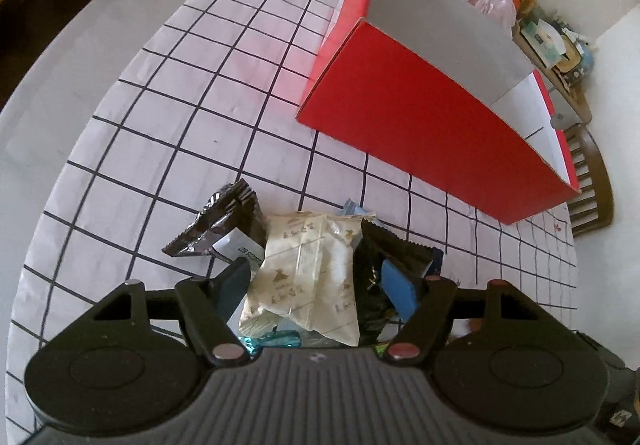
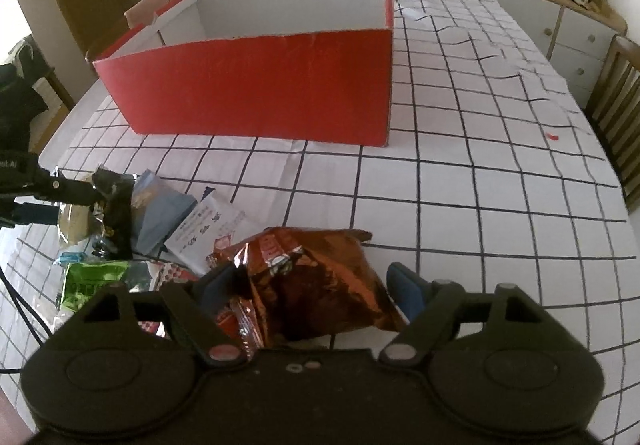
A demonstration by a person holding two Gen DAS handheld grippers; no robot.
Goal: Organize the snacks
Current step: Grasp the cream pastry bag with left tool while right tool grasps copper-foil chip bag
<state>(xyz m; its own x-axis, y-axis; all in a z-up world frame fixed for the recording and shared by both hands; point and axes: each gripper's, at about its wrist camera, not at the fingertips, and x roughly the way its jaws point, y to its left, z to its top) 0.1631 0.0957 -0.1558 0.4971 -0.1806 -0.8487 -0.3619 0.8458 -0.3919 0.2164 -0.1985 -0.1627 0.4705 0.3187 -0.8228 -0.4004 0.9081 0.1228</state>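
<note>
Nothing seems to be in the red box [image 2: 256, 85] yet, though I can't see its floor. My left gripper [image 1: 316, 281] stands wide around a cream packet [image 1: 308, 277] and my right gripper [image 2: 316, 285] around a copper-red bag [image 2: 316, 285]; whether either grips I cannot tell, and the heaped snacks [image 2: 132, 221] lie near the box.

Mounted on each gripper, looking steeply down along its fingers at the table [image 1: 120, 93], close above the snack pile [image 2: 132, 221]. Left view facing the red box [image 1: 432, 125] from one corner, right view facing its long side. Shared: box, pile, checked cloth.
</note>
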